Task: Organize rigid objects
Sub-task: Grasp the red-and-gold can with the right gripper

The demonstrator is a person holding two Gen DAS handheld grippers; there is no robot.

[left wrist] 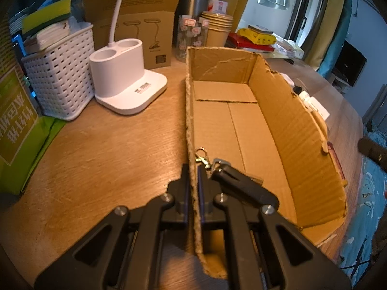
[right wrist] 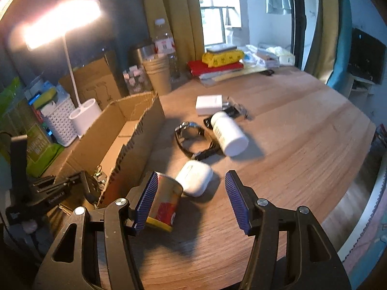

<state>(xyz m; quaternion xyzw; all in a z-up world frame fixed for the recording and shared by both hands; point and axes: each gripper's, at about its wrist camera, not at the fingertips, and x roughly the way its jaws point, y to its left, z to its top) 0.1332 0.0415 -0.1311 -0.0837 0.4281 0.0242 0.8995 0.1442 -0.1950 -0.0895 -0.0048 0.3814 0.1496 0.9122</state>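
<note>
The left gripper (left wrist: 193, 178) is clamping its fingers on the near wall of the box (left wrist: 278, 111), inside which a black key fob (left wrist: 241, 188) is lying. The right gripper (right wrist: 191, 198) is hovering over the counter (right wrist: 302, 145), fingers standing wide and empty; a can (right wrist: 167, 203) is lying against the left finger, an earbud case (right wrist: 196, 177) just beyond.

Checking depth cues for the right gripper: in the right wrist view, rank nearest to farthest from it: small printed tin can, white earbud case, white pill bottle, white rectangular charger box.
1. Small printed tin can, against the left finger of the right gripper.
2. White earbud case, just beyond the can.
3. White pill bottle, lying mid-table.
4. White rectangular charger box, farthest back.
</note>
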